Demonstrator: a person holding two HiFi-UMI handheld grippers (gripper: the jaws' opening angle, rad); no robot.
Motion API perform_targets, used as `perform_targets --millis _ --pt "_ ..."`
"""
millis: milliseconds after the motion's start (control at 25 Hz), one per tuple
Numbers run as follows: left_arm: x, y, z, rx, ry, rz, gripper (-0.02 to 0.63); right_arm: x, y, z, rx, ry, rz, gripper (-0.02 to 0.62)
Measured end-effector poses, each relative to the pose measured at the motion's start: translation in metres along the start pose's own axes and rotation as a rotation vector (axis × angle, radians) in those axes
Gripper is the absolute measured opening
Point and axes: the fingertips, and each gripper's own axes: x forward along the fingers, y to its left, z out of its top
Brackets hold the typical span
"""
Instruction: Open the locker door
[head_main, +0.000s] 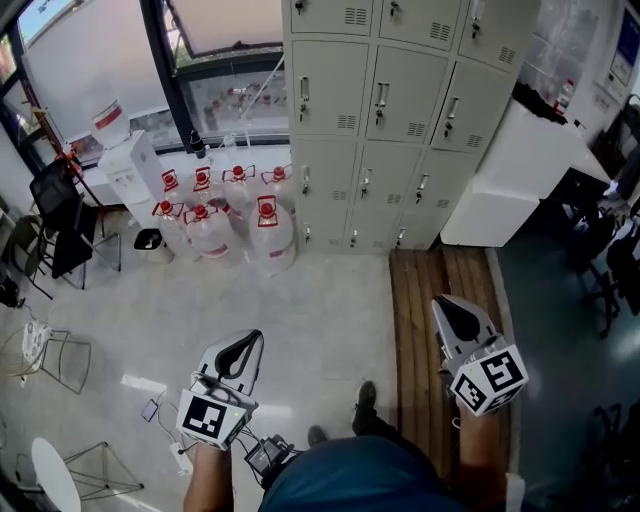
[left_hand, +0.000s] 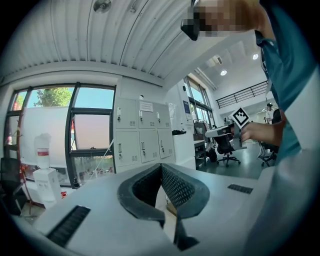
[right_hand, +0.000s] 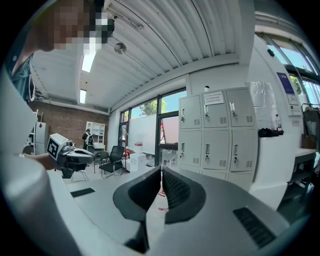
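The locker doors (head_main: 405, 95) are all shut. They form a pale grey bank of lockers (head_main: 330, 150) against the far wall, right of centre in the head view, well apart from both grippers. Each door has a small vertical handle (head_main: 381, 97) near its left edge and a vent slot at the lower right. On the floor (head_main: 330, 310) just left of the bank stands a cluster of big water bottles (head_main: 270, 232) with red caps, and further left a white water dispenser (head_main: 130, 165). A white cabinet (head_main: 520, 170) sits against the bank's right side.

The left gripper (head_main: 248, 348) is held low at the near left and the right gripper (head_main: 448, 308) at the near right, above a strip of wooden flooring (head_main: 440, 330). Both point toward the lockers. In the left gripper view the ridged pads meet at their tips with nothing between them, and the right gripper view shows the same: both grippers are closed and empty.

The step in hand looks like the approach, since no door has been reached and nothing shows which one is meant. The next move probably calls for getting much nearer, parting the jaws of one gripper, and lining them up with a narrow upright handle so the pads close on either side of it. With the handles on the left edges, the doors likely hinge on the right, so the pull would have to follow an arc out and to the right.
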Motion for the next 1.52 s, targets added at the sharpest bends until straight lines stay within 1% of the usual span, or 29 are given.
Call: perform_targets --millis 280,600,880,1120,1280,1400,1520 --pt "0.041 0.016 -0.003 -0.014 0.025 0.059 0.017 0.053 -0.033 0.0 0.009 0.004 0.075 0.038" --pt "0.104 0.03 0.002 -0.01 0.043 0.111 0.017 0.107 -0.093 -0.001 0.022 0.006 0.127 0.037" --pt "0.153 0.041 0.01 0.004 0.065 0.179 0.017 0.155 -0.137 0.005 0.033 -0.007 0.2 0.038" --pt "0.2 0.04 0.019 0.019 0.08 0.221 0.017 0.181 -0.184 0.006 0.04 -0.022 0.241 0.038" --pt "0.237 0.035 0.024 0.026 0.076 0.216 0.017 0.187 -0.219 -0.002 0.049 -0.017 0.231 0.038" --pt "0.262 0.031 0.023 0.031 0.078 0.178 0.017 0.187 -0.24 -0.013 0.071 -0.004 0.197 0.038" --pt "0.285 0.039 0.021 0.037 0.083 0.135 0.017 0.185 -0.254 -0.019 0.083 0.01 0.155 0.038"
